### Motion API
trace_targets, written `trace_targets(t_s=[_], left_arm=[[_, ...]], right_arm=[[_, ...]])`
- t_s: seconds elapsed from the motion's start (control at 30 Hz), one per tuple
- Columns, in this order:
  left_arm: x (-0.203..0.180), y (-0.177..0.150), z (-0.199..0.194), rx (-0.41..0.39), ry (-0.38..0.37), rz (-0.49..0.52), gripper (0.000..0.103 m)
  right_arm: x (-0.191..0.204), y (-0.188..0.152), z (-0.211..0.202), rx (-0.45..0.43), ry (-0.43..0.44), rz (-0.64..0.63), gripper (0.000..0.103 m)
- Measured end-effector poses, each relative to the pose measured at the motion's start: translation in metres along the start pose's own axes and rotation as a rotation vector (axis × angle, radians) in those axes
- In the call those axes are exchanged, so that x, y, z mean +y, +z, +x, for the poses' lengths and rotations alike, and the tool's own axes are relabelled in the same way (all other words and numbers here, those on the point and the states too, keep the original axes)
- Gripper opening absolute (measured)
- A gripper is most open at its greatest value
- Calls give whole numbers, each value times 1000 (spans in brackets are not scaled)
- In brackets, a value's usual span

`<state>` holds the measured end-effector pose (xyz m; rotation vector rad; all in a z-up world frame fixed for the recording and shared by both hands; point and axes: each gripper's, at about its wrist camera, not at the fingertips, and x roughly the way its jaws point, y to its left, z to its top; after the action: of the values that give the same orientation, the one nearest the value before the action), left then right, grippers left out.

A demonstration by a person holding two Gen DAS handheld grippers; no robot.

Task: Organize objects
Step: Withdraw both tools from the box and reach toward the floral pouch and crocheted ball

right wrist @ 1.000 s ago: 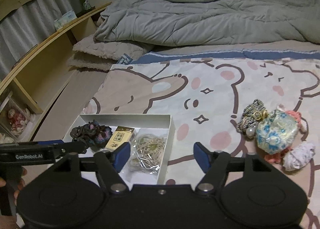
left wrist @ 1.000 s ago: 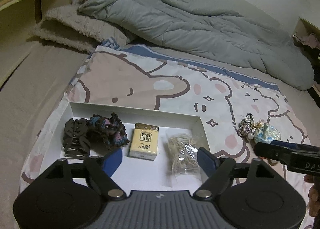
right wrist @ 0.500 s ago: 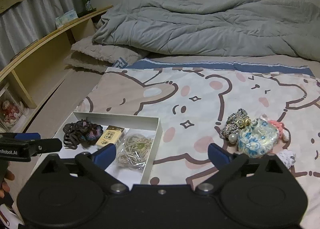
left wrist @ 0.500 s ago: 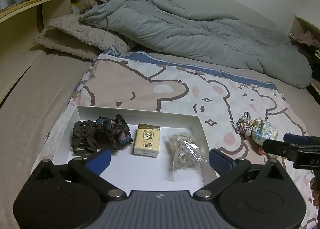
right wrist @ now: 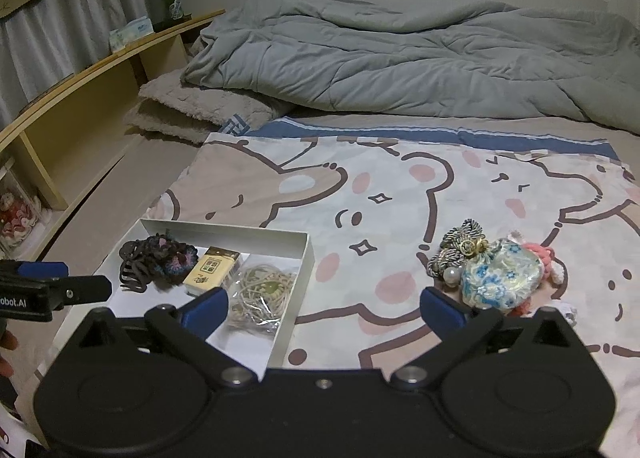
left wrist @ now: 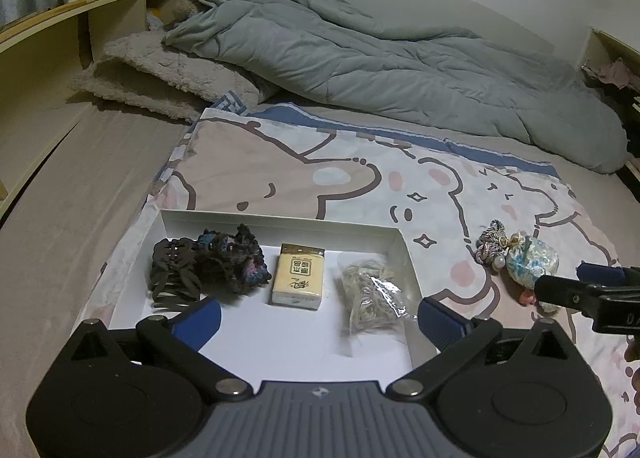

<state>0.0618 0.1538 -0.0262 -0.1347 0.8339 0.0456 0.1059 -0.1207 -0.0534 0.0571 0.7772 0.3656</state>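
A white tray [left wrist: 280, 222] lies on the bear-print blanket and holds a dark hair claw [left wrist: 174, 272], a dark crocheted scrunchie [left wrist: 234, 260], a yellow packet [left wrist: 299, 278] and a bag of rubber bands [left wrist: 374, 298]. My left gripper [left wrist: 318, 320] is open and empty over the tray's near side. My right gripper [right wrist: 324, 308] is open and empty above the blanket, between the tray [right wrist: 308, 254] and a pile to its right: a blue floral pouch [right wrist: 500, 278], a striped scrunchie [right wrist: 460, 246], a pink knit item [right wrist: 550, 258].
A grey duvet [right wrist: 400, 58] is bunched at the back of the bed. A fuzzy pillow [left wrist: 160, 78] lies back left beside a wooden headboard shelf [right wrist: 92, 86] with a bottle and tissue pack. The right gripper shows at the left view's right edge [left wrist: 592, 290].
Both grippers have opened wider and drawn back and up from the bed. The objects in the tray and the pile have not moved.
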Motion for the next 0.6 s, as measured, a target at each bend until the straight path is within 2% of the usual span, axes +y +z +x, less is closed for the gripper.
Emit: trace_targets(t_s=[0.6], left_arm=[[-44, 9, 18, 9, -29, 48, 103]], right_arm=[[-37, -2, -9, -1, -50, 21, 103]])
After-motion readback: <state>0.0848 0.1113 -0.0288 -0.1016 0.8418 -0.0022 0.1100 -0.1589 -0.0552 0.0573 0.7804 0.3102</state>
